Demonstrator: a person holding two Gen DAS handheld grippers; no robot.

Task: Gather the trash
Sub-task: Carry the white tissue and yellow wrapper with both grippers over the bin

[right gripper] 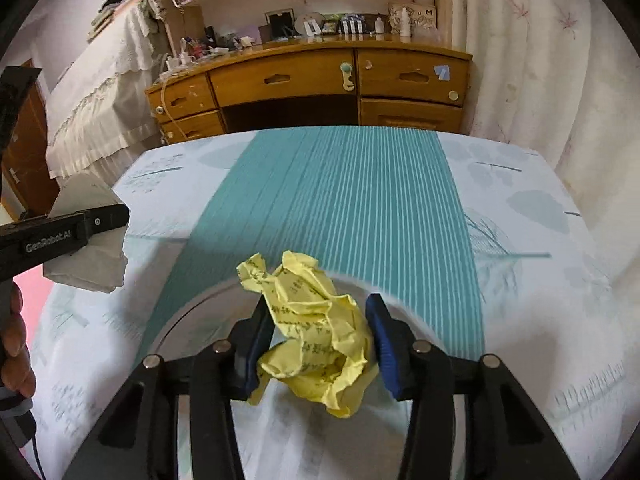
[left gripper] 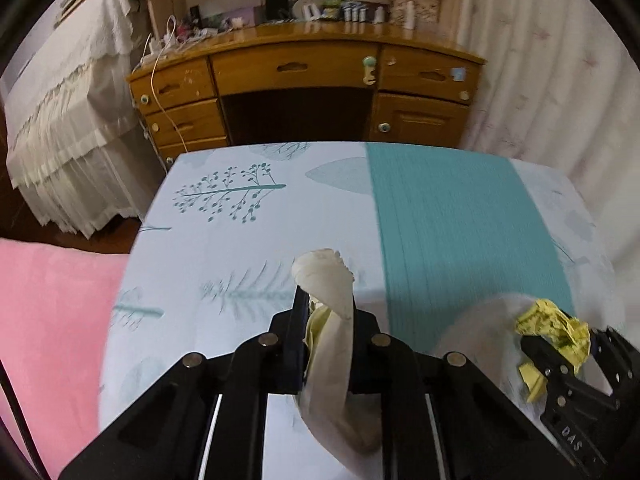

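My left gripper [left gripper: 326, 312] is shut on a long piece of white tissue [left gripper: 332, 356], which hangs down between the pads with a scrap of yellow paper beside it. The right wrist view shows the same gripper [right gripper: 120, 216] at the left edge, a hand behind it, and the white tissue [right gripper: 92, 260] drooping from it. My right gripper [right gripper: 316, 328] holds a crumpled yellow paper ball [right gripper: 316, 340] with printed text, both blue pads against it. From the left wrist view, that yellow paper ball [left gripper: 556, 332] sticks out of the right gripper [left gripper: 560, 354] at the lower right.
Both grippers are over a bed [right gripper: 540, 320] with a pale tree-print sheet and a teal striped band [right gripper: 352, 200]. A white round thing with a grey rim [right gripper: 188, 308] lies under the yellow paper. A wooden desk [left gripper: 304, 72] stands beyond the bed, with a pink blanket [left gripper: 52, 328] at left and curtains at right.
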